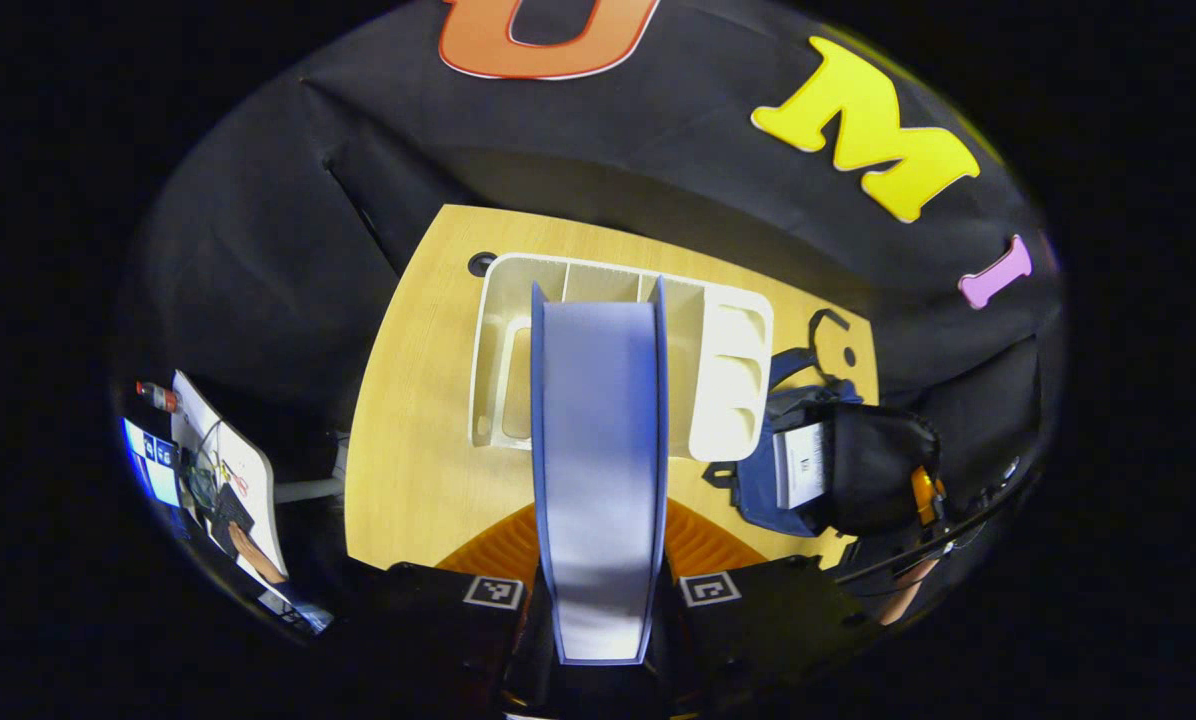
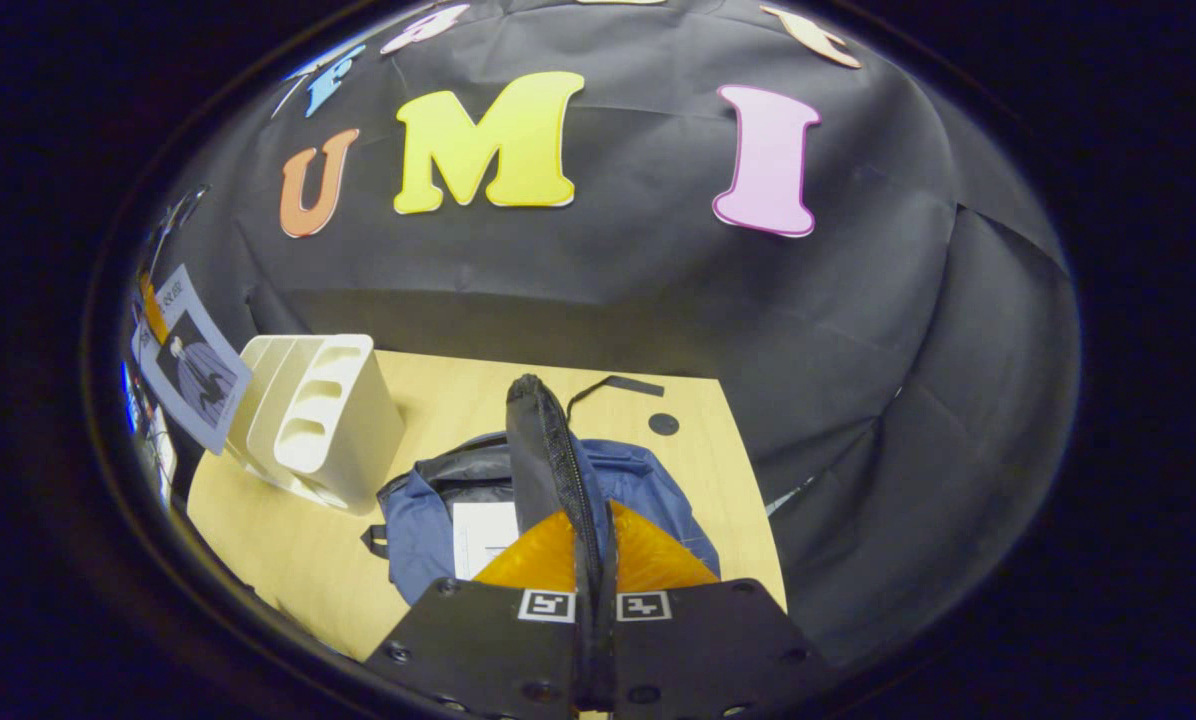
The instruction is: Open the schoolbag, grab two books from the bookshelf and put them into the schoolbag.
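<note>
My left gripper (image 1: 600, 548) is shut on a blue-covered book (image 1: 598, 420), held edge-on above the white bookshelf (image 1: 728, 380) on the wooden table (image 1: 418, 450). To the right lies the blue schoolbag (image 1: 758, 490), open, with a white book (image 1: 800, 463) inside. In the right gripper view my right gripper (image 2: 590, 530) is shut on the bag's black flap (image 2: 543, 440) and holds it up over the schoolbag (image 2: 648, 490). The white book (image 2: 483, 535) shows in the opening. The bookshelf (image 2: 333, 430) stands to the left, and the held book (image 2: 193, 370) hangs beyond it.
The table has round cable holes (image 1: 481, 263) (image 2: 663, 423) near its back edge. Black cloth walls close in behind and to the right. A side desk with papers and a screen (image 1: 153, 460) sits far left, a person's hand (image 1: 248, 545) resting there.
</note>
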{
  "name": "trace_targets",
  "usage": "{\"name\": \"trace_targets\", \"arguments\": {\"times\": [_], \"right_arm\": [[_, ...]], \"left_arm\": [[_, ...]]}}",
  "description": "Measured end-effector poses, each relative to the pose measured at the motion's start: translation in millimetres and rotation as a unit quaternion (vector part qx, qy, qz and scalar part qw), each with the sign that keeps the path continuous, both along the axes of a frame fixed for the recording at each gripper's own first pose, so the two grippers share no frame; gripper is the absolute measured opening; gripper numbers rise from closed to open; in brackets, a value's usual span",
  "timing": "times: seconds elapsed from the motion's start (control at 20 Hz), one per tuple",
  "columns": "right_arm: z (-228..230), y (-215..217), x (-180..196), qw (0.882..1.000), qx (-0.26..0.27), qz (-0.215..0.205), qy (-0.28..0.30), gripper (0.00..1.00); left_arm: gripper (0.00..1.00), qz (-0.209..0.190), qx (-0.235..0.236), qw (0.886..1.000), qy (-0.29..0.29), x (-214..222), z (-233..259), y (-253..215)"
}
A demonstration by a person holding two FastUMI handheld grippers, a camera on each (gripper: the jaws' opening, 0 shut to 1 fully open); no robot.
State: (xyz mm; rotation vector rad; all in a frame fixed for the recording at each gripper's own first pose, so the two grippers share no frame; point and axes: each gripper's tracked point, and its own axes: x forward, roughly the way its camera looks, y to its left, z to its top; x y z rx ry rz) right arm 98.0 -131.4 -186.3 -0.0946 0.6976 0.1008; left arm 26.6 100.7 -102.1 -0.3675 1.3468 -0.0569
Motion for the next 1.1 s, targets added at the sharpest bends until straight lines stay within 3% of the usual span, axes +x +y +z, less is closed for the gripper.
{"name": "trace_targets", "arguments": {"times": [0.2,0.35,0.5,0.8,1.1], "right_arm": [[-1.2,-1.3,-1.7,1.0,0.005,-0.001,0.003,0.0],[-1.8,-3.2,-2.7,1.0,0.002,0.001,0.005,0.0],[-2.3,-4.1,-4.6,1.0,-0.007,0.004,0.007,0.0],[-2.2,-5.7,-5.4,1.0,-0.012,0.004,0.01,0.0],[-0.8,-10.1,-5.2,1.0,-0.02,0.005,0.014,0.0]], "left_arm": [[0.42,0.034,-0.099,0.994,-0.04,-9.8,23.7,-31.3],[0.42,0.055,-0.175,0.981,-0.056,-16.4,31.6,-59.9],[0.42,0.056,-0.221,0.97,-0.08,-18.5,26.8,-86.9],[0.42,0.023,-0.295,0.949,-0.11,-40.1,0.0,-172.1],[0.42,0.003,-0.313,0.944,-0.1,-44.0,-54.4,-252.7]]}}
